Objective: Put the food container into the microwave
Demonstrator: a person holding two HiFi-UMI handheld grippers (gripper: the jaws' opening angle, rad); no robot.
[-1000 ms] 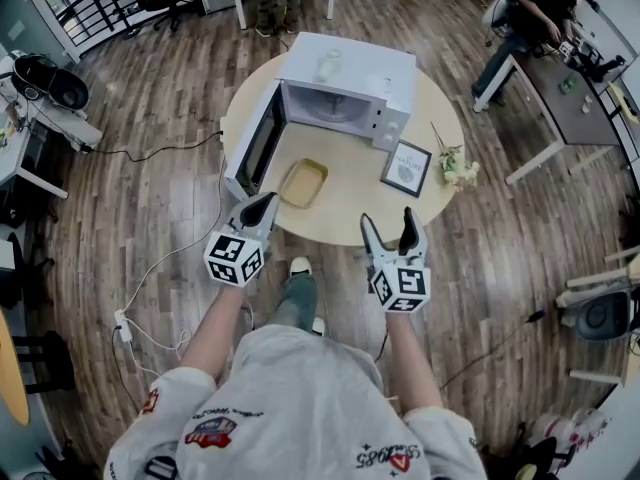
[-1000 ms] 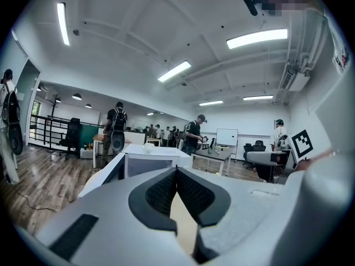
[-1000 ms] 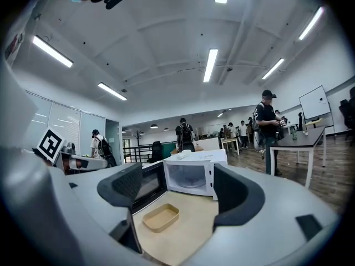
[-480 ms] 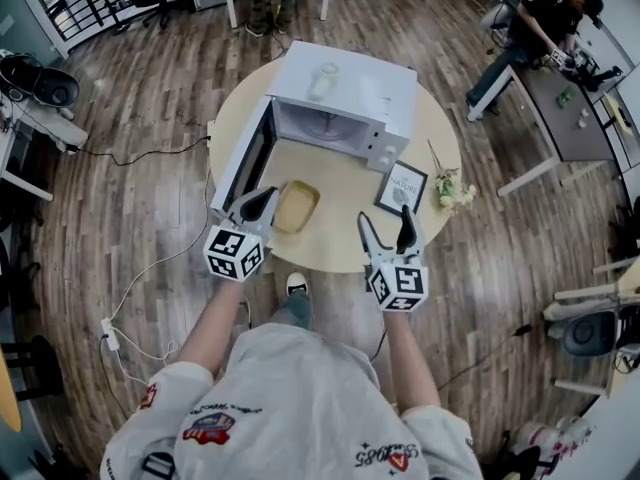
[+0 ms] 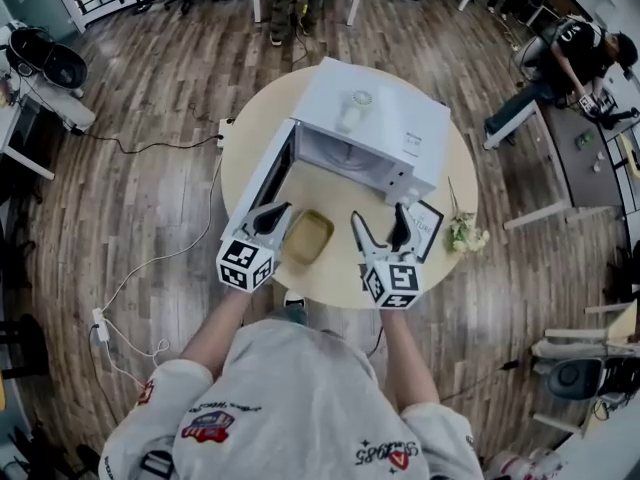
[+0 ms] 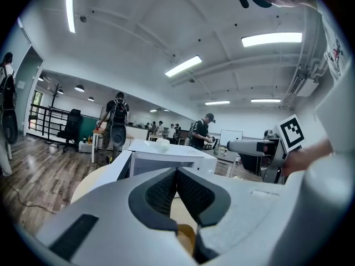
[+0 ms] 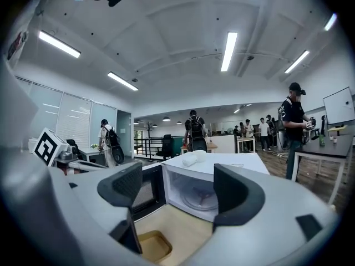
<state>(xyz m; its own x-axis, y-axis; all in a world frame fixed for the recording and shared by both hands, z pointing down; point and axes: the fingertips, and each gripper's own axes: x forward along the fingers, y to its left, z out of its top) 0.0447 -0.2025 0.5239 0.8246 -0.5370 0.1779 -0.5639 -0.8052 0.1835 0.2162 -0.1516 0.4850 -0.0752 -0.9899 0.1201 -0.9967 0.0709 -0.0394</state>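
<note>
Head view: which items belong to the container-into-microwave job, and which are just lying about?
Job:
- food container
- microwave, its door open
- left claw, shut and empty
- right claw, open and empty

Lying about:
- framed sign
- flower sprig
- white object on top of the microwave

On the table (image 5: 240,138), the microwave (image 5: 375,118) stands toward 12 o'clock, its door (image 5: 262,176) swung toward 8. The food container (image 5: 306,236) lies at 7 o'clock before it, the picture frame (image 5: 430,230) and flowers (image 5: 466,236) at 4.
</note>
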